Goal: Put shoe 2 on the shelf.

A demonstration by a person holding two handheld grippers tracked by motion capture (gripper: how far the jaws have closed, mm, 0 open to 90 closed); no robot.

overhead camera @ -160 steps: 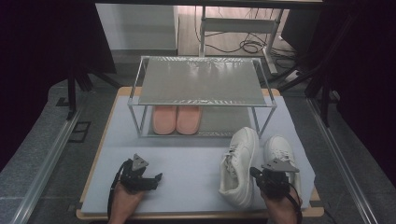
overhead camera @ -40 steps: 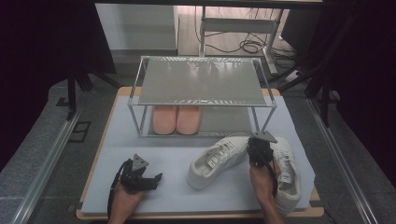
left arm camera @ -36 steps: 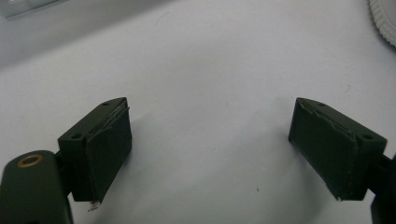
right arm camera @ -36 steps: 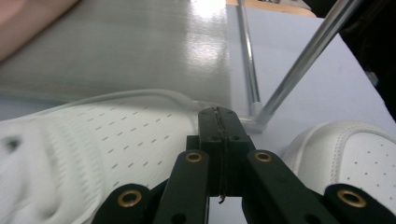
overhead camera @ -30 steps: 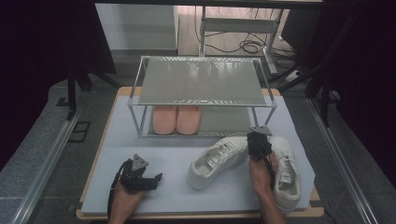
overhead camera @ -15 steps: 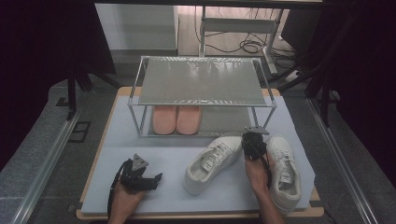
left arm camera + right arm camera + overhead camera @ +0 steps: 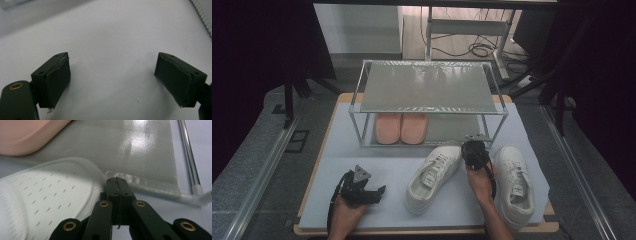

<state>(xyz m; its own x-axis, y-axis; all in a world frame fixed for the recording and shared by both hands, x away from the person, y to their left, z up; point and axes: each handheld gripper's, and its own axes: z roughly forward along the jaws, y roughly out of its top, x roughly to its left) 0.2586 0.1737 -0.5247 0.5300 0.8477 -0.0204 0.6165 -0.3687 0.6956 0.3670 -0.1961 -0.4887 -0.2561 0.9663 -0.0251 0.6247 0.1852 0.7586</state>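
Closed right hand-held gripper nudging a white sneaker toward the shoe rack

At near left, the left hand-held gripper rests idle on the tabletop with its jaws spread wide and nothing between them. Right of it, the left white sneaker lies angled, toe toward the shoe rack, where the pink slippers occupy the left of the lower shelf. Since a second ago this sneaker has slid leftward and its toe has swung nearer the rack. The right hand-held gripper, jaws pressed together and gripping nothing, sits beside the toe, apparently pushing it. The right white sneaker lies near right. Judging by this, the sneaker is being lined up for the free shelf space.
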